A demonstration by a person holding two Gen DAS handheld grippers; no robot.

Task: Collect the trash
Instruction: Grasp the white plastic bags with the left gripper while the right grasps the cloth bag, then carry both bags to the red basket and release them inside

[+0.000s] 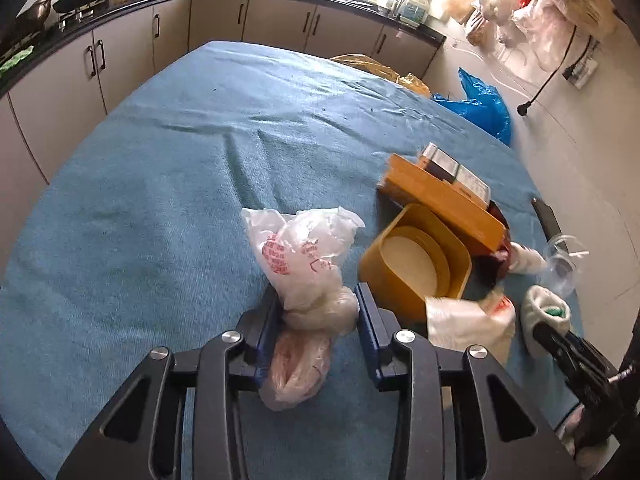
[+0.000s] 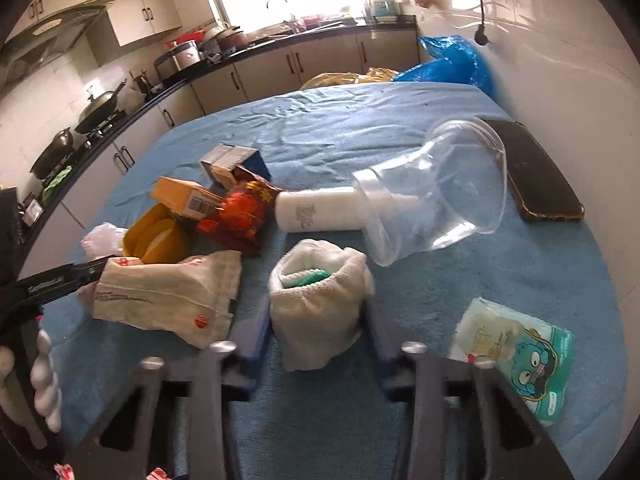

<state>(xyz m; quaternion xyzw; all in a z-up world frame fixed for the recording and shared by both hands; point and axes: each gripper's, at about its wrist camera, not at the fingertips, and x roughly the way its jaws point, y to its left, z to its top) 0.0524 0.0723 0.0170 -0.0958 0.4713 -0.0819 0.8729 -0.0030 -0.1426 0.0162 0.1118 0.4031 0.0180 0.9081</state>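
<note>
A knotted white plastic bag with red print [image 1: 304, 272] lies on the blue tablecloth [image 1: 180, 160]. My left gripper [image 1: 318, 308] has its jaws on either side of the bag's knot, touching it. A white cloth bundle with green inside [image 2: 316, 300] stands between the jaws of my right gripper [image 2: 316, 324], which flank it closely. The bundle also shows in the left wrist view [image 1: 546, 316]. Other trash lies around: a paper bag [image 2: 168, 300], a yellow tub [image 1: 416, 260], cartons [image 1: 440, 196], a red snack packet [image 2: 240, 212], a clear plastic cup [image 2: 436, 196], a white bottle [image 2: 320, 210] and a tissue pack [image 2: 516, 356].
A dark phone [image 2: 532, 172] lies near the table's right edge by the wall. Blue [image 2: 448, 60] and yellow [image 2: 352, 76] bags sit beyond the far edge. Kitchen cabinets and a counter [image 1: 120, 40] run along the left and back.
</note>
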